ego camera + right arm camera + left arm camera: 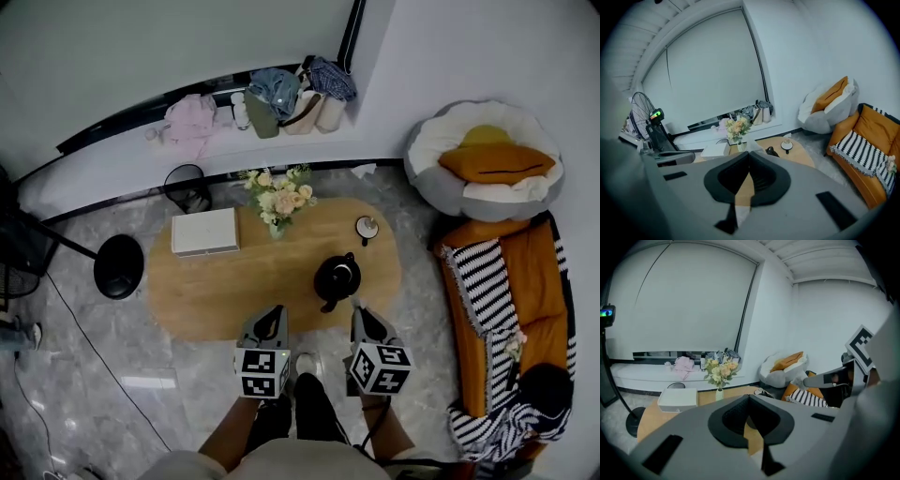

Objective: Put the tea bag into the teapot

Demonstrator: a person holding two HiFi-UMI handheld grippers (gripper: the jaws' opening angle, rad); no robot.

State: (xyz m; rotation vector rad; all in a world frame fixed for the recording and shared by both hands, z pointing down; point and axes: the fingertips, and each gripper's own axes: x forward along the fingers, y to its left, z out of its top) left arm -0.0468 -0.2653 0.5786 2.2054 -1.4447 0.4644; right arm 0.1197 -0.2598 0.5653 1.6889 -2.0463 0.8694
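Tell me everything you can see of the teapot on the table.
The teapot is small, round and black, slightly glossy; its material is unclear. It stands upright, lid apparently on, toward the right end of the oval wooden table, near the front edge. A narrow part, spout or handle, points toward the person. Only the table touches it; the cup stands apart behind it.

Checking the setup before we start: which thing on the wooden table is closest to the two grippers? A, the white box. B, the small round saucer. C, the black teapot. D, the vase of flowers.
C: in the head view the black teapot stands near the front edge of the table, just ahead of the right gripper, with everything else farther back.
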